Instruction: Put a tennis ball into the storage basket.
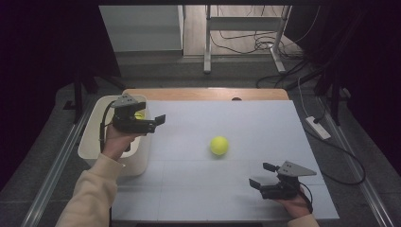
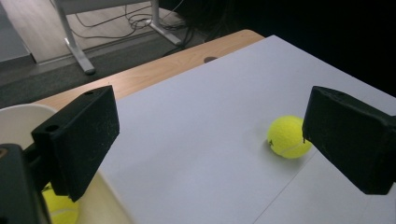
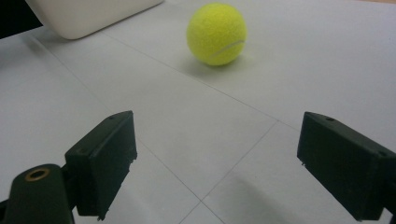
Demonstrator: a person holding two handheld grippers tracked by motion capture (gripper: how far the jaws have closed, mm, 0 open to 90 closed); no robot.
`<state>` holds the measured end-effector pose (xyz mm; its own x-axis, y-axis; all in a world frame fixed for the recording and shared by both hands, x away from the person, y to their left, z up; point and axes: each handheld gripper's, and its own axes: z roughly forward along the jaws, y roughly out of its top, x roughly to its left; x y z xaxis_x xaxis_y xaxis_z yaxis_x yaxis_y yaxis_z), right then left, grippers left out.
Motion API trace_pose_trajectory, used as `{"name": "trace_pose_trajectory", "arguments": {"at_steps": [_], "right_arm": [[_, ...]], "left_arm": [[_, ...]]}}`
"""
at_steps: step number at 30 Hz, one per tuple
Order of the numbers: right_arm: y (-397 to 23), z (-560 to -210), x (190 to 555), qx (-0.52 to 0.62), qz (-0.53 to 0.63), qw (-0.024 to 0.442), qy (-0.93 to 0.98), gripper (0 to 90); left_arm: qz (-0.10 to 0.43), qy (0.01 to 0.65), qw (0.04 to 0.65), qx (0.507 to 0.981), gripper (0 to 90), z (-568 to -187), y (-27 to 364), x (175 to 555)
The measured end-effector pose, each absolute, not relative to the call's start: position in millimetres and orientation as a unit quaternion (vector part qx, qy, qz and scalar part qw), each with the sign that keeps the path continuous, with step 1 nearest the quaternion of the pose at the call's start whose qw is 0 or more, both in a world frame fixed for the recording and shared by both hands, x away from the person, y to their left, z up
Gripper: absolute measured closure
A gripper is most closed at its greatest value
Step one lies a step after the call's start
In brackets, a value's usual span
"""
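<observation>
Left tool held over the white bin at the counter's left edge, jaws wide apart and empty, pointing out across the white surface. Directly beneath its near jaw, inside the bin, a yellow tennis ball, partly hidden. Well ahead of the left tool, seen between its jaws and close to the far one, a second tennis ball resting alone on the counter.

Right tool low over the near right part of the counter, jaws likewise spread wide, gripping nothing. Loose ball straight ahead of it and well apart, roughly centred between the jaws. Corner of the bin beyond and off toward its left jaw. Both tools clear of the ball.
</observation>
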<state>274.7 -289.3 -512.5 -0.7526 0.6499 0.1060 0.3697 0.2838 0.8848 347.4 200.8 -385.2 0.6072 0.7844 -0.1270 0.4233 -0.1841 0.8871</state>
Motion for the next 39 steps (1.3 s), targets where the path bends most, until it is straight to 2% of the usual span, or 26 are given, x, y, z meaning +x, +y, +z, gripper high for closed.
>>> {"name": "trace_pose_trajectory", "arguments": {"at_steps": [39], "right_arm": [[-289,-512,277,0.322,0.503,0.141,0.790,12.0]], "left_arm": [[0.144,0.356,0.490,0.783,7.0,-395,140,348]]}}
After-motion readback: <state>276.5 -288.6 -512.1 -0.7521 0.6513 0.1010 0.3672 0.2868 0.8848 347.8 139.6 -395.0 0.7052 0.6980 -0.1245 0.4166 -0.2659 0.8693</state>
